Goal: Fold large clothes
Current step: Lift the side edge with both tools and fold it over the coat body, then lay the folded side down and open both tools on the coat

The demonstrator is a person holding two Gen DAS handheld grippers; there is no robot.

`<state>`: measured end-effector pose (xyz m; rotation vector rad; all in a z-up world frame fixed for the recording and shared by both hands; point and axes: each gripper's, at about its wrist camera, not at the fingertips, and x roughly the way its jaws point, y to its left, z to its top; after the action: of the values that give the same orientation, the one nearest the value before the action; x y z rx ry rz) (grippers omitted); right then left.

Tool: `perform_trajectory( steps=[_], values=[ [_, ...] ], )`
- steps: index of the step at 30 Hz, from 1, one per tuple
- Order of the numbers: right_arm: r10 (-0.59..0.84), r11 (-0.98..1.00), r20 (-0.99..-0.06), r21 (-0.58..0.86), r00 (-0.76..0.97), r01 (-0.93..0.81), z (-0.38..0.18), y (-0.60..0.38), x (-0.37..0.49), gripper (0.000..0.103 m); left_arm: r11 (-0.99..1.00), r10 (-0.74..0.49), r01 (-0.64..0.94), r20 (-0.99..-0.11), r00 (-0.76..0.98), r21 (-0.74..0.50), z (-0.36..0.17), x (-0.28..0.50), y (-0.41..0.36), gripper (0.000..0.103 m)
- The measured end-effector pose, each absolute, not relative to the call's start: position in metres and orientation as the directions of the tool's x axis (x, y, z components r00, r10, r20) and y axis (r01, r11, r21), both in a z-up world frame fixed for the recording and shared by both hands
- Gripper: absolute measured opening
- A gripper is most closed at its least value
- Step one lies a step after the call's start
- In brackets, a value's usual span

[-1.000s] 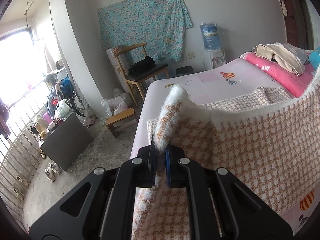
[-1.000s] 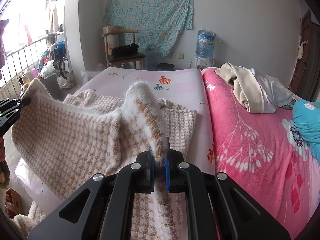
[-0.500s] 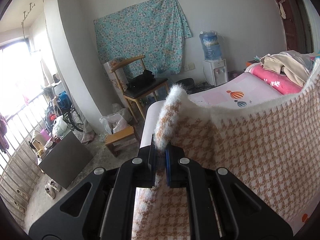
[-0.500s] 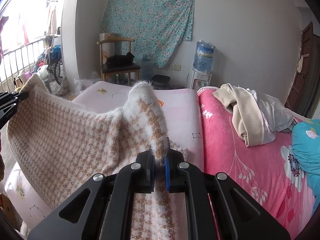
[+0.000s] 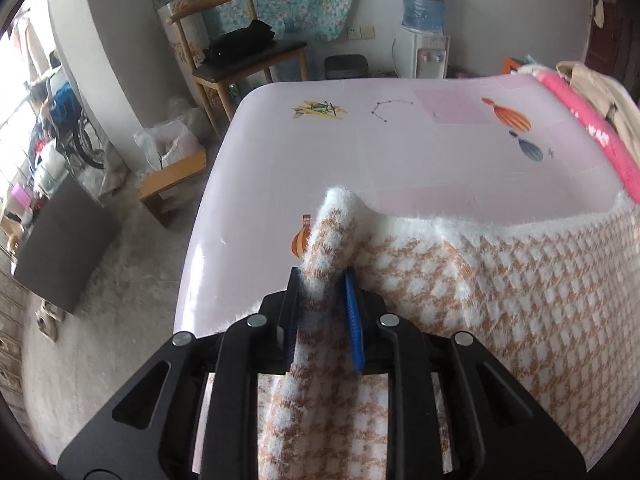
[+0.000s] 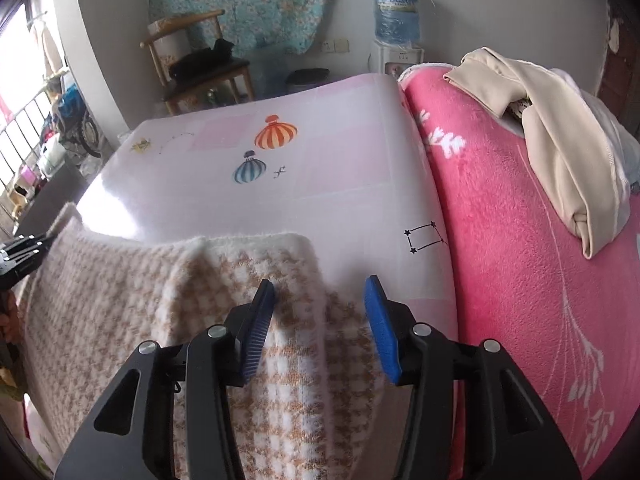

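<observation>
A fuzzy orange-and-white houndstooth garment [image 5: 500, 292] lies spread over the near part of the pale pink bed [image 5: 360, 152]. My left gripper [image 5: 322, 280] has its jaws partly parted, with a fold of the garment's edge still between the pads. My right gripper [image 6: 320, 284] is open, its blue pads [image 6: 378, 320] wide apart above the garment's other corner [image 6: 256, 280], not pinching it. The left gripper also shows at the left edge of the right wrist view [image 6: 20, 252].
A pink blanket [image 6: 520, 280] with a beige garment [image 6: 560, 152] on it covers the bed's right side. Beyond the bed stand a wooden chair [image 5: 240, 56], a water dispenser [image 5: 422, 24], a small stool [image 5: 172, 176] and a dark box [image 5: 64, 240] on the floor.
Both grippers came down and forward, laying the garment onto the bed. The right gripper opened and let go of its corner. The left gripper's jaws loosened.
</observation>
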<state>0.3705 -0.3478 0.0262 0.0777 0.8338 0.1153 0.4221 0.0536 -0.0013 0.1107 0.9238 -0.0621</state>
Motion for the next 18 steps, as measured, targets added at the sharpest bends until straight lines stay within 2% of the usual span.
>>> perform_trajectory(
  steps=[4,7,9,11,13,14,16,18],
  values=[
    [0.190,0.981,-0.652,0.093,0.734,-0.172,0.047,-0.330,0.358,0.055,0.993,-0.114,0.090,-0.733,0.670,-0.071,0.022,0.412,0.074,0.022],
    [0.312,0.947,-0.695,0.174,0.648,-0.270,0.039,-0.306,0.376,0.055,0.966,-0.257,0.151,-0.749,0.611,-0.208,0.020,0.425,0.067,0.024],
    [0.337,0.940,-0.747,0.237,0.573,-0.244,0.022,-0.299,0.399,0.055,0.945,-0.326,0.153,-0.802,0.500,-0.289,-0.003,0.440,0.057,0.029],
    [0.342,0.939,-0.770,0.299,0.539,-0.168,0.006,-0.310,0.416,0.055,0.949,-0.311,0.116,-0.826,0.471,-0.292,-0.024,0.450,0.057,0.031],
    [0.328,0.933,-0.760,0.352,0.561,-0.068,0.004,-0.332,0.416,0.055,0.945,-0.311,0.065,-0.818,0.484,-0.321,-0.028,0.453,0.071,0.026],
    [0.274,0.944,-0.756,0.331,0.594,-0.014,0.010,-0.343,0.410,0.055,0.939,-0.314,0.036,-0.808,0.498,-0.342,-0.024,0.450,0.080,0.023],
    [0.131,0.972,-0.749,0.225,0.649,0.063,0.024,-0.355,0.395,0.055,0.938,-0.303,0.018,-0.792,0.530,-0.348,-0.011,0.440,0.093,0.024],
    [0.128,0.975,-0.727,0.215,0.675,0.047,0.037,-0.359,0.373,0.055,0.953,-0.257,0.013,-0.789,0.557,-0.302,0.005,0.426,0.099,0.025]
  ],
)
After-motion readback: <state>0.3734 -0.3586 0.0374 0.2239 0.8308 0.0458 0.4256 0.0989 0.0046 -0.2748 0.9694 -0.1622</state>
